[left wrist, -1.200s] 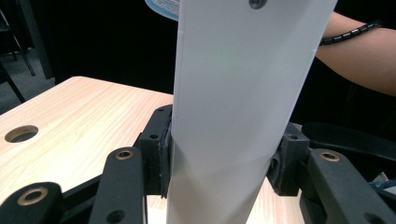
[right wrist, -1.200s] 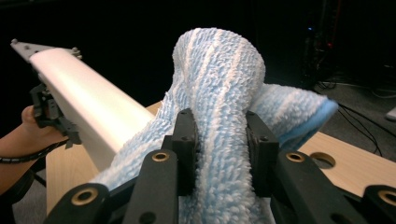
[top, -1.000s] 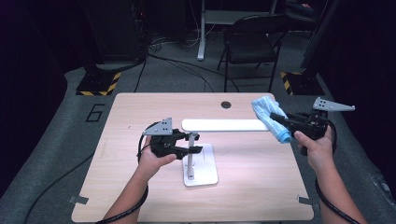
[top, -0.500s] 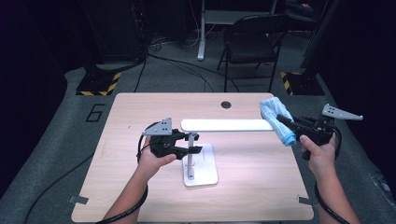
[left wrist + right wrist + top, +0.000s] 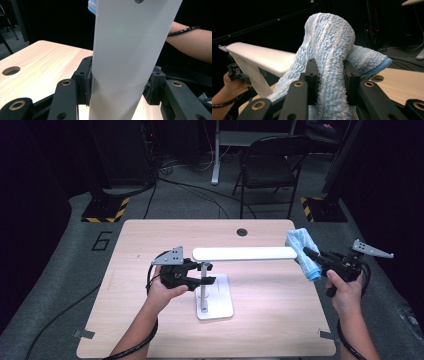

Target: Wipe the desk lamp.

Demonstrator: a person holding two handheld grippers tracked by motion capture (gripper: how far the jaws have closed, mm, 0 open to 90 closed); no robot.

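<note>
A white desk lamp stands mid-table, with a flat base (image 5: 215, 302), a thin upright post (image 5: 204, 285) and a long horizontal head (image 5: 245, 253). My left gripper (image 5: 206, 274) is shut on the post; in the left gripper view the post (image 5: 130, 62) runs up between the jaws. My right gripper (image 5: 311, 255) is shut on a light blue cloth (image 5: 303, 251), which touches the right end of the lamp head. In the right gripper view the cloth (image 5: 329, 50) bulges above the jaws, with the lamp head (image 5: 262, 58) to its left.
The wooden table (image 5: 150, 240) has a round cable hole (image 5: 242, 232) near its far edge. A folding chair (image 5: 270, 167) and a desk leg (image 5: 216, 155) stand on the floor beyond. Yellow-black striped feet (image 5: 102, 212) sit on the floor at both far corners.
My right gripper has drawn the blue cloth rightward along the lamp head to its right end. The left gripper has stayed shut on the post.
</note>
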